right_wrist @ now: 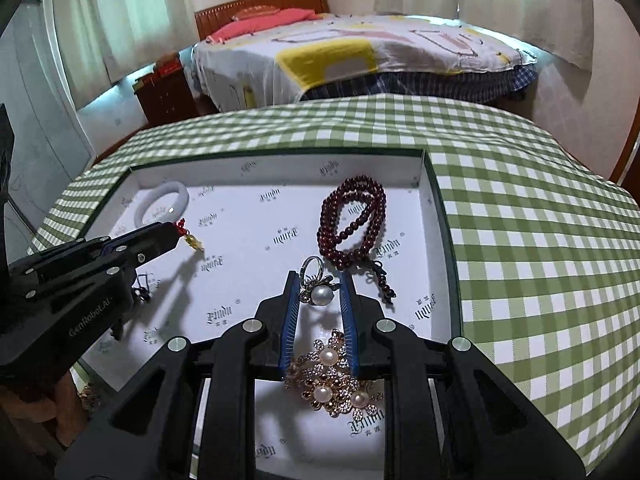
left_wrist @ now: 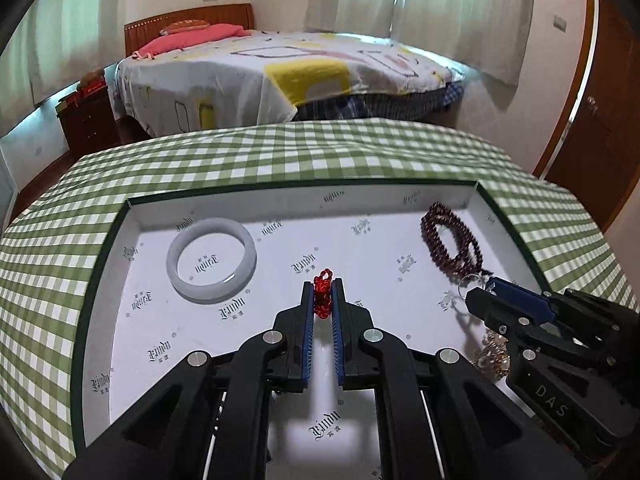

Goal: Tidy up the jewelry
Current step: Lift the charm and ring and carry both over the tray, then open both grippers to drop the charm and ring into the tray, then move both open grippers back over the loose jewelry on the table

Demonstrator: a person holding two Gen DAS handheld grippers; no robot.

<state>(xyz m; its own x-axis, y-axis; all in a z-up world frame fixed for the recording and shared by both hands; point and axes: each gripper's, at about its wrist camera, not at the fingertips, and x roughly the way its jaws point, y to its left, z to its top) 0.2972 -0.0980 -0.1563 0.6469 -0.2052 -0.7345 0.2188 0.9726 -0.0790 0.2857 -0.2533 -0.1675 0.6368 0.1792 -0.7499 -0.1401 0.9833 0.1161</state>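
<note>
1. Here the red knotted cord charm (left_wrist: 323, 294) sits pinched between the pads of the left claw (left_wrist: 322, 300), whose jaws are closed tight on it; in the right wrist view a small yellow bead (right_wrist: 193, 241) hangs from the cord's end, above the floor of the tray.
2. The pearl ring (right_wrist: 316, 286) is clamped in the right claw (right_wrist: 319, 292), its jaws drawn in narrow against the ring's setting, the silver band sticking out past the tips.
3. Under the right claw, on the tray floor, lies a gold flower brooch with pearls (right_wrist: 334, 380).
4. Just beyond the ring, toward the tray's far right corner, a dark red bead bracelet (right_wrist: 352, 220) lies coiled in several loops, a short tail of beads trailing toward the claw.
5. A white jade bangle (left_wrist: 212, 266) lies flat in the tray's far left part, well apart from the beads.
6. All of this rests in a shallow white tray (left_wrist: 304, 200) with a dark green rim and printed lettering over its lining.
7. The tray stands on a tabletop covered with a green-and-white checked cloth (left_wrist: 280, 152).
8. Behind the tabletop is a bed (left_wrist: 280, 72) with a patterned sheet and a pink pillow.
</note>
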